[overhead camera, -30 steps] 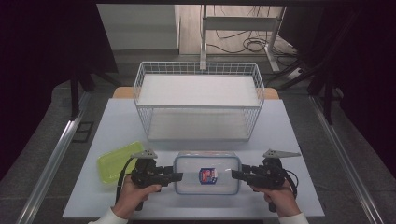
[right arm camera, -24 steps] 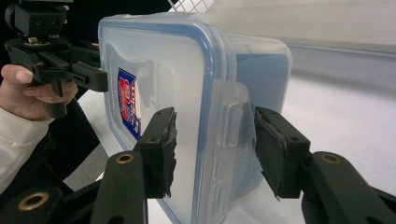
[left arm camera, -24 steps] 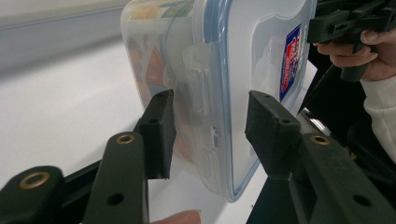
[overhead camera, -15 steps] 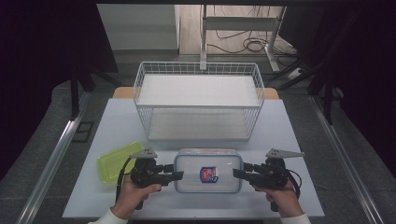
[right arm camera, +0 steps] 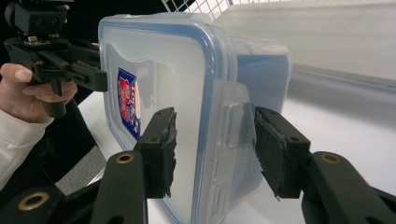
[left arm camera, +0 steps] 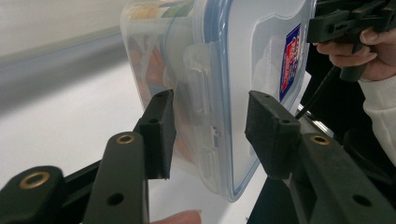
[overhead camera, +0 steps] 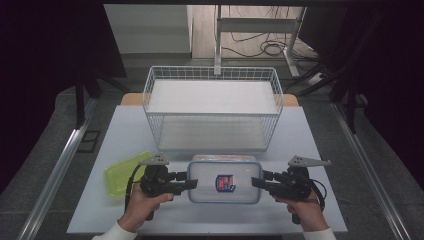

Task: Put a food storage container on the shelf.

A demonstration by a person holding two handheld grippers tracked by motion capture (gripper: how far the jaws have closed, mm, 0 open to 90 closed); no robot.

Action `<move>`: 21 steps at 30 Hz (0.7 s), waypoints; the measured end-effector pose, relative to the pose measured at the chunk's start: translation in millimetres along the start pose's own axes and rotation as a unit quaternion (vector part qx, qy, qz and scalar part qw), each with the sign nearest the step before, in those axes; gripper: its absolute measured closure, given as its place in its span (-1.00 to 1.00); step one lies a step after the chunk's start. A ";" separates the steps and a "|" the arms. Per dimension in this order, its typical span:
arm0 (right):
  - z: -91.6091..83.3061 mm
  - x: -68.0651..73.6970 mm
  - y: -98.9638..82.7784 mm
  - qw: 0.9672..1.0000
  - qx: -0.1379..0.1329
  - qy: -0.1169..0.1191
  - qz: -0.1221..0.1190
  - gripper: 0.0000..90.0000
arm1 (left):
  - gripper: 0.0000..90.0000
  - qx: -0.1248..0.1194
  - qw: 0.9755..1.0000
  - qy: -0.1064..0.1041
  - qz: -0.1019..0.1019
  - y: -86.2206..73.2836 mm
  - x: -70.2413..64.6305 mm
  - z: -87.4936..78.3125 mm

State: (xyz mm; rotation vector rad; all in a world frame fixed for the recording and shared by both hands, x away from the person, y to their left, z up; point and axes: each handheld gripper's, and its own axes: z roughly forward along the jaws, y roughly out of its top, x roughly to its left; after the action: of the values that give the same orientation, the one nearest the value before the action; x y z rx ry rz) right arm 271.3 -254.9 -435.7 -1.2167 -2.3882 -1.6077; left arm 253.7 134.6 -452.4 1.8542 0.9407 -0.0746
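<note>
Two tongs flank one lidded container.

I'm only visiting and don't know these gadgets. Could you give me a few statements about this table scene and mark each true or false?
1. The clear lidded box sits between the left gripper and the right gripper. True.
2. The box lies inside the wire basket. False: it is on the table, in front of the basket.
3. A green lid lies beside the left gripper. True.
4. The box's lid is off. False: it is on.
</note>
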 end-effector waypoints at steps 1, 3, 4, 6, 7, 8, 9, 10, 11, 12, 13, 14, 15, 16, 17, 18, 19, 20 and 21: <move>0.0 0.0 1.3 1.000 -0.001 0.000 -0.001 0.11 | 0.18 -0.001 1.000 0.000 0.001 1.7 0.1 -0.6; -0.4 -0.1 4.8 1.000 -0.004 0.000 -0.002 0.11 | 0.18 -0.003 1.000 0.002 0.003 5.3 0.3 -2.0; -0.3 0.1 6.1 1.000 -0.005 0.000 -0.002 0.11 | 0.18 -0.003 1.000 0.003 0.004 7.6 0.4 -3.1; 0.0 0.5 9.4 1.000 -0.009 0.000 -0.006 0.11 | 0.18 -0.004 1.000 0.004 0.003 10.7 0.2 -5.1; -0.2 1.0 11.2 1.000 -0.009 0.001 -0.006 0.11 | 0.18 -0.006 1.000 0.004 0.006 12.2 0.3 -5.9; -0.5 1.3 12.6 1.000 -0.010 0.000 -0.007 0.11 | 0.18 -0.007 1.000 0.005 0.008 14.6 -0.3 -7.4; -1.0 2.1 15.1 1.000 -0.012 0.001 -0.008 0.11 | 0.18 -0.008 1.000 0.004 0.009 16.6 -0.6 -8.9; -1.6 2.7 17.3 1.000 -0.013 0.001 -0.011 0.11 | 0.19 -0.011 1.000 0.002 0.009 19.2 -0.7 -10.8; -2.4 3.7 20.2 1.000 -0.015 0.001 -0.012 0.11 | 0.19 -0.011 1.000 0.001 0.010 21.5 -0.8 -12.3; -3.0 4.4 22.8 1.000 -0.015 0.002 -0.013 0.11 | 0.19 -0.012 1.000 0.002 0.012 23.2 -1.0 -13.5; -3.3 5.0 24.7 1.000 -0.015 0.001 -0.015 0.11 | 0.19 -0.014 1.000 0.002 0.013 25.5 -1.4 -14.9; -3.7 5.7 27.3 1.000 -0.017 0.002 -0.015 0.11 | 0.19 -0.015 1.000 0.003 0.014 27.9 -1.9 -16.2; -4.1 5.8 29.8 1.000 -0.018 0.002 -0.018 0.11 | 0.19 -0.017 1.000 0.004 0.015 30.3 -2.4 -17.4; -4.5 6.0 32.1 1.000 -0.019 0.003 -0.018 0.11 | 0.19 -0.018 1.000 0.005 0.017 32.6 -2.6 -18.7; -4.7 6.1 34.4 1.000 -0.020 0.004 -0.018 0.11 | 0.19 -0.019 1.000 0.005 0.018 35.1 -2.7 -20.0; -5.0 6.1 36.7 1.000 -0.022 0.005 -0.020 0.11 | 0.20 -0.022 1.000 0.005 0.019 38.2 -3.0 -21.5; -5.5 6.0 39.5 1.000 -0.022 0.006 -0.020 0.11 | 0.20 -0.023 1.000 0.006 0.020 40.1 -3.1 -22.3; -5.5 6.1 41.1 0.999 -0.025 0.007 -0.021 0.11 | 0.20 -0.024 0.999 0.007 0.020 43.2 -3.6 -23.4; -5.9 6.2 43.7 0.999 -0.027 0.007 -0.021 0.11 | 0.20 -0.024 0.999 0.008 0.022 45.8 -3.7 -24.3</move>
State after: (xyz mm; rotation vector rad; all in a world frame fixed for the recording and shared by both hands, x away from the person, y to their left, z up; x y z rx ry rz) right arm 291.0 -248.7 -396.2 -1.1670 -2.3933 -1.6961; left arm 271.6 143.6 -404.5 1.8323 0.9047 -0.0107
